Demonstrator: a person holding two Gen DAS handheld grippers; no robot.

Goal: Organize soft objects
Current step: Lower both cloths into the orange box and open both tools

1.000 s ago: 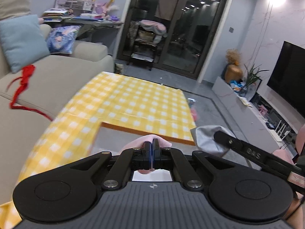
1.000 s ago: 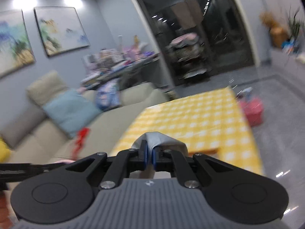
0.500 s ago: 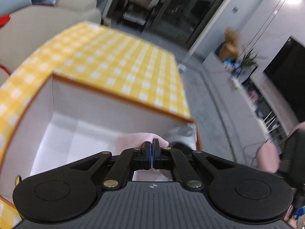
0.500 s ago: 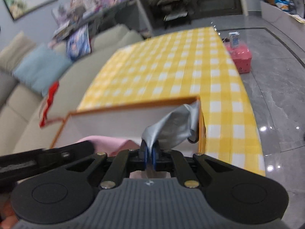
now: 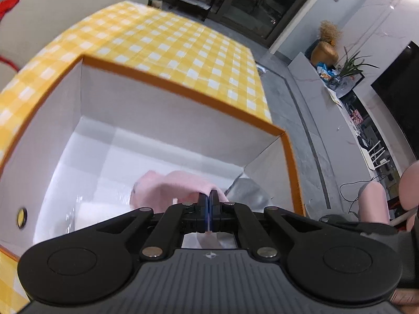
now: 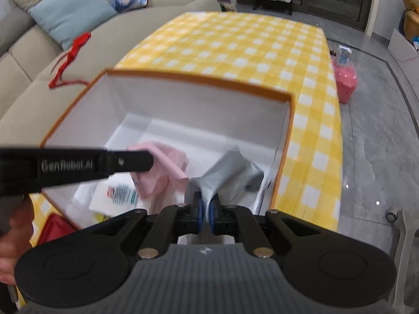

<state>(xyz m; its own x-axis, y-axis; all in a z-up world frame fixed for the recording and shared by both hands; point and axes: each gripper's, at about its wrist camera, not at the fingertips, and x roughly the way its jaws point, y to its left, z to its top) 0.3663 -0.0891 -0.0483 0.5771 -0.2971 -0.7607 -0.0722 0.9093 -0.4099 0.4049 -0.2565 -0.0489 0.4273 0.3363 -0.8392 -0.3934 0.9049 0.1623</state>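
Item 1: pink cloth (image 5: 167, 188), hanging low inside the open white box (image 5: 162, 120), pinched at 1 edge by the left hand-held gripper (image 5: 209, 204), jaws clenched on the fabric.

Item 2: grey cloth (image 6: 230, 170), beside it in the box, clamped in the right hand-held gripper (image 6: 206, 206). Both seem held for stowing.

Box stands on the yellow-checked surface (image 6: 235, 41).

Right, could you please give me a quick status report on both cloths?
Left hand-held gripper shut on pink cloth, right hand-held gripper shut on grey cloth. Both hang inside orange-rimmed box. Nothing blocking.
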